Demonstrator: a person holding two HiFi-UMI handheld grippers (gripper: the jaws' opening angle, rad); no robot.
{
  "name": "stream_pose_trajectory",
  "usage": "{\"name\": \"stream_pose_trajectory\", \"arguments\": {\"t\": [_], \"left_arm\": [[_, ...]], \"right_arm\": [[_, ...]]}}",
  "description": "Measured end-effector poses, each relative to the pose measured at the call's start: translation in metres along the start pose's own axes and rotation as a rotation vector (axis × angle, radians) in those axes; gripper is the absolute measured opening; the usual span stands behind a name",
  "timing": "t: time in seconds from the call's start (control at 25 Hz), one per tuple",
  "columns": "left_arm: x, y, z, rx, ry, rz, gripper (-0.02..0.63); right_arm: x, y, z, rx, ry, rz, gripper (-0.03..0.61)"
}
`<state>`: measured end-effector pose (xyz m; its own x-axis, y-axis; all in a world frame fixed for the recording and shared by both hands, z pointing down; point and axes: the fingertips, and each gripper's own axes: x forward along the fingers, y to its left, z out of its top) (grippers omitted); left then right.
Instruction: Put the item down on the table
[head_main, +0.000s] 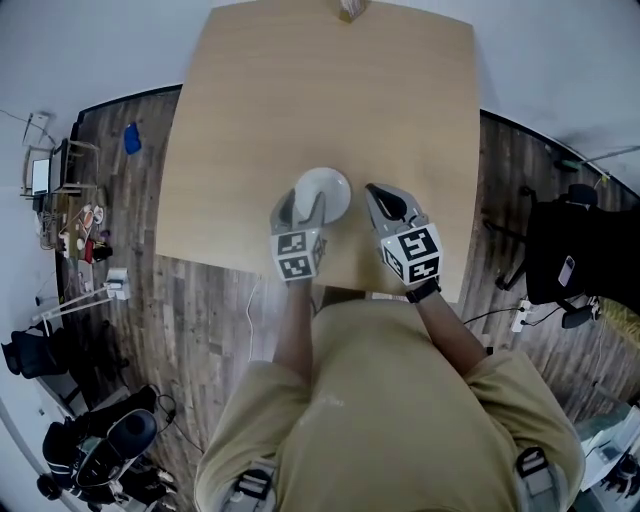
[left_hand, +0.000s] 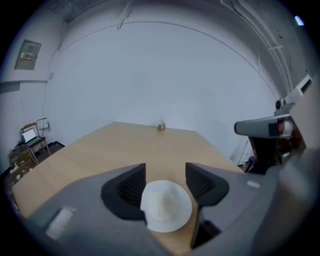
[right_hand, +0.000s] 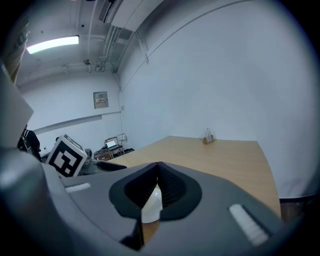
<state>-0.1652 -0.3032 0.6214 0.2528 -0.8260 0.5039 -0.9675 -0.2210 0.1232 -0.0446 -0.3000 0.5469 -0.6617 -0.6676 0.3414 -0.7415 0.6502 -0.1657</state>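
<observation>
A white round dish (head_main: 332, 184) lies on the light wooden table (head_main: 320, 90), near its front edge. My left gripper (head_main: 300, 205) hovers over the dish's near side with its jaws open. In the left gripper view the dish (left_hand: 166, 206) shows below the left gripper (left_hand: 165, 172), in the gap between the dark pads, and neither pad presses on it. My right gripper (head_main: 378, 197) is just right of the dish, apart from it. Its jaws meet at the tips in the right gripper view (right_hand: 158, 170), and a sliver of the dish (right_hand: 151, 205) shows behind them.
A small brown holder (head_main: 350, 10) stands at the table's far edge, also seen in the gripper views (left_hand: 161, 126) (right_hand: 208, 136). A black chair (head_main: 560, 250) is to the right of the table. Clutter and a small desk (head_main: 60, 190) sit on the floor at the left.
</observation>
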Motion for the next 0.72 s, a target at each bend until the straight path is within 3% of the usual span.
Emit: {"name": "stream_pose_trajectory", "arguments": {"t": [0.44, 0.72], "left_arm": [[-0.116, -0.037, 0.075, 0.062, -0.257, 0.064, 0.109], [-0.183, -0.071, 0.086, 0.062, -0.425, 0.116, 0.036]], "right_arm": [[-0.071, 0.023, 0.054, -0.096, -0.178, 0.018, 0.006], [-0.119, 0.046, 0.061, -0.133, -0.251, 0.032, 0.006]]}}
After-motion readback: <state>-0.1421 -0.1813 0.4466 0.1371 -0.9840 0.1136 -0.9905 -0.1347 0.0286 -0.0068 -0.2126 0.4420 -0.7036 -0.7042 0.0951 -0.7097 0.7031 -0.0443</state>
